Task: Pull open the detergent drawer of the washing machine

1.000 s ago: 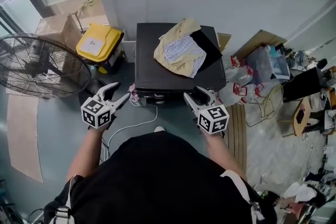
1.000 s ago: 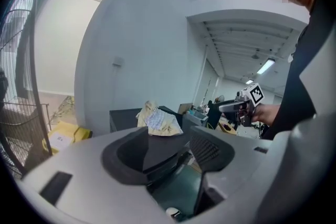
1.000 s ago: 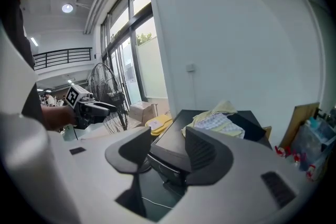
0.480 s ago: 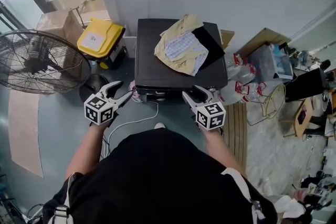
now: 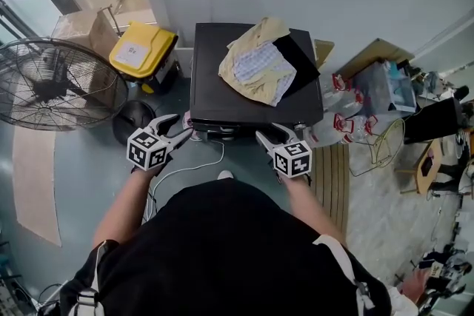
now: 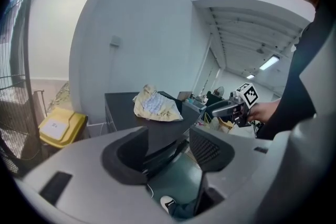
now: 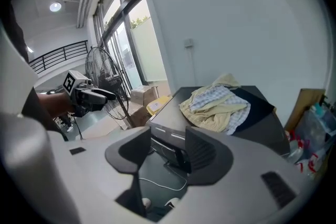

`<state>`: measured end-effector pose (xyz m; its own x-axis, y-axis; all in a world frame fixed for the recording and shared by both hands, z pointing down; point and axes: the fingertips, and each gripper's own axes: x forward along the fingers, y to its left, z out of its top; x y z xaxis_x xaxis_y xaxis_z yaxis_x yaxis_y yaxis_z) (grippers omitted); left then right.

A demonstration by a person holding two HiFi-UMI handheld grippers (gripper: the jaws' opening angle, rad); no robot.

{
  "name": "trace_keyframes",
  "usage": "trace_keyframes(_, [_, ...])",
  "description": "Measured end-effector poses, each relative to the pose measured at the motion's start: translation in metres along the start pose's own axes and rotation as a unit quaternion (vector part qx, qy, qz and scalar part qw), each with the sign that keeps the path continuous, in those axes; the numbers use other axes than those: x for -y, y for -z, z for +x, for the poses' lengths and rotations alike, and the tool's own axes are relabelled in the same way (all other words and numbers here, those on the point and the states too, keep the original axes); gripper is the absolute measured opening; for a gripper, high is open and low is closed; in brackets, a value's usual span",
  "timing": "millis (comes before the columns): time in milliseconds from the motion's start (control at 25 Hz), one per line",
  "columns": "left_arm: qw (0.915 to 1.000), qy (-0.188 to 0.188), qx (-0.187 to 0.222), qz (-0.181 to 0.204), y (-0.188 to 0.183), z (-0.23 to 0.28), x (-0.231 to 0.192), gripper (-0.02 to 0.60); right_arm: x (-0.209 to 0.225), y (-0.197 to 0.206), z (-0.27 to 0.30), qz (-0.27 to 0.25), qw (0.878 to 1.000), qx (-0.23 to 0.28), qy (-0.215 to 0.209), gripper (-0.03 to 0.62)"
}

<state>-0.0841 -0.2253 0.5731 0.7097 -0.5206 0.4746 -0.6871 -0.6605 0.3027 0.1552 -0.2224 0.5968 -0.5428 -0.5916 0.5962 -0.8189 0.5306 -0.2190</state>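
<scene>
2 hand-held grippers hang at the front of a black washing machine [image 5: 211,89], seen from the head view. A floor fan [image 5: 52,85] stands at 9 o'clock of the frame. A yellow bin [image 5: 141,52] sits at 10 o'clock of the machine, just beside it. The left gripper [image 5: 182,126] is at 7 o'clock of the machine, with its jaws spread apart and empty. Its tips are just beside the front left corner; contact cannot be judged. A white cable [image 5: 185,174] lies on the floor at 6 o'clock. A heap of clothes [image 5: 255,63] rests on the lid toward 1 o'clock. The right gripper [image 5: 272,131] is at 5 o'clock, jaws likewise apart and holding nothing. Its own view frames the front panel [image 7: 167,140] between them, apart from both. The detergent drawer belongs to this panel but cannot be singled out. Bottles [image 5: 342,111] cluster at 3 o'clock.
</scene>
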Motion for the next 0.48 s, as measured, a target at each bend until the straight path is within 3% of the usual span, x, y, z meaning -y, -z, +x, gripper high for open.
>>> trace_keyframes(480, [0.9980,-0.004,-0.054,-0.034,0.056,0.024,-0.024,0.250,0.003,0.042,0.028,0.052,0.997,-0.048,-0.030,0.210])
